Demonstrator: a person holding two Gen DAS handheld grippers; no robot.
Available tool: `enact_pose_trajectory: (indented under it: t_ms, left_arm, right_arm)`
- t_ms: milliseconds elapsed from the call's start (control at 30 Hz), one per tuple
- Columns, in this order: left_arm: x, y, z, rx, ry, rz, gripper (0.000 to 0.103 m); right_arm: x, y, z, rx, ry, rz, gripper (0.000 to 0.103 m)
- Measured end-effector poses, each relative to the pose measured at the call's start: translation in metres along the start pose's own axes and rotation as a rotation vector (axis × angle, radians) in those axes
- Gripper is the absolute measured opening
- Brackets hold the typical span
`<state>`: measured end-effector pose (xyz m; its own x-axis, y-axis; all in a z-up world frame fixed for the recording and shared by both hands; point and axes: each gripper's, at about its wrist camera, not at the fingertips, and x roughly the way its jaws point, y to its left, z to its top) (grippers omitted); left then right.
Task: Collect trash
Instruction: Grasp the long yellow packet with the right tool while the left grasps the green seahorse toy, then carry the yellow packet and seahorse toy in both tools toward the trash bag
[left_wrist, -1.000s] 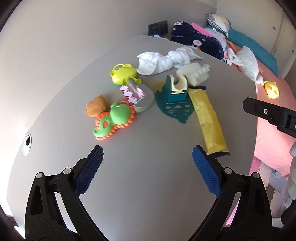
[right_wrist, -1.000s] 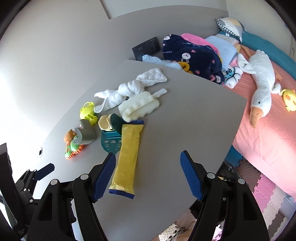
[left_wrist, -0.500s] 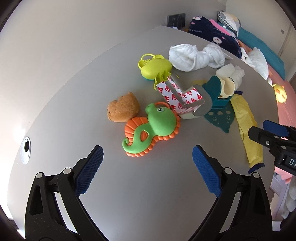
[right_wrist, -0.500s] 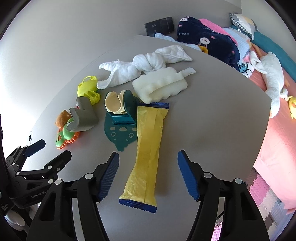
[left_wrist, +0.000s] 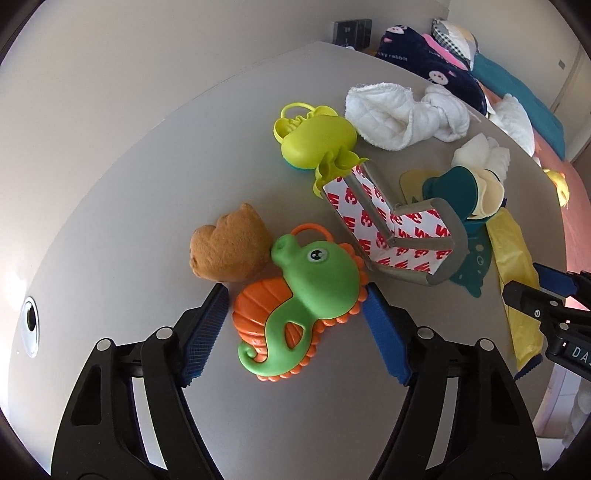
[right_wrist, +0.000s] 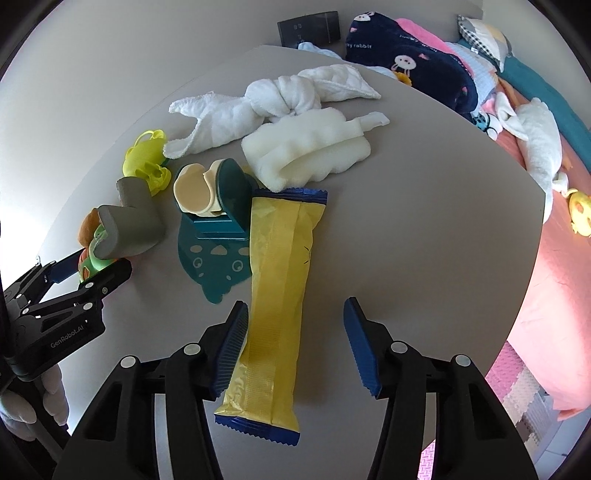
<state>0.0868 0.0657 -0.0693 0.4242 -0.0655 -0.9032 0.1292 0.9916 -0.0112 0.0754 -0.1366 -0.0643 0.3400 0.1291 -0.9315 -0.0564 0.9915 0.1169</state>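
Note:
A long yellow wrapper with blue ends (right_wrist: 275, 291) lies flat on the grey table (right_wrist: 424, 221); it also shows in the left wrist view (left_wrist: 515, 273). My right gripper (right_wrist: 293, 345) is open, its fingers on either side of the wrapper's near half. My left gripper (left_wrist: 295, 332) is open around a green and orange seahorse toy (left_wrist: 303, 299), with a pad on each side. A grey corner guard with red-printed tape backing (left_wrist: 399, 229) leans on the toy.
Around them lie a brown plush piece (left_wrist: 229, 247), a yellow-green toy (left_wrist: 317, 138), a knotted white cloth (right_wrist: 273, 99), a white foam pad (right_wrist: 310, 147) and a teal holder (right_wrist: 218, 221). A bed with plush toys (right_wrist: 535, 122) is to the right, beyond the table edge.
Both grippers have moved forward and down. The left one now straddles the seahorse toy and the right one straddles the yellow wrapper. Both jaw gaps have narrowed.

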Motion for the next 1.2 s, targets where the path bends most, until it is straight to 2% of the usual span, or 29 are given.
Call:
enact_pose_trajectory:
  t_ms: [67,167,300,500,733,1200]
  left_arm:
    - [-0.001,0.001,0.001,-0.007,-0.004,-0.005,0.065]
    - [-0.001,0.002,0.001,-0.006,-0.004,-0.011,0.065]
    - [-0.004,0.000,-0.003,0.002,-0.001,-0.026,0.065]
    - [-0.017,-0.005,-0.011,-0.002,-0.017,-0.022,0.065]
    - [-0.041,-0.013,-0.021,-0.017,-0.042,-0.010,0.065]
    - [-0.067,-0.079,-0.024,0.053,-0.076,-0.042,0.065]
  right_arm:
    - [0.001,-0.002,0.002,-0.003,-0.001,-0.006,0.048]
    - [0.000,-0.003,0.002,-0.008,-0.002,-0.031,0.029]
    - [0.000,-0.007,0.001,0.006,0.005,0.002,0.021]
    - [-0.004,-0.010,-0.002,0.015,0.018,0.054,0.020]
    - [-0.022,-0.015,-0.008,0.008,-0.009,0.094,0.020]
    - [-0.066,-0.054,-0.019,0.032,-0.086,0.093,0.020]
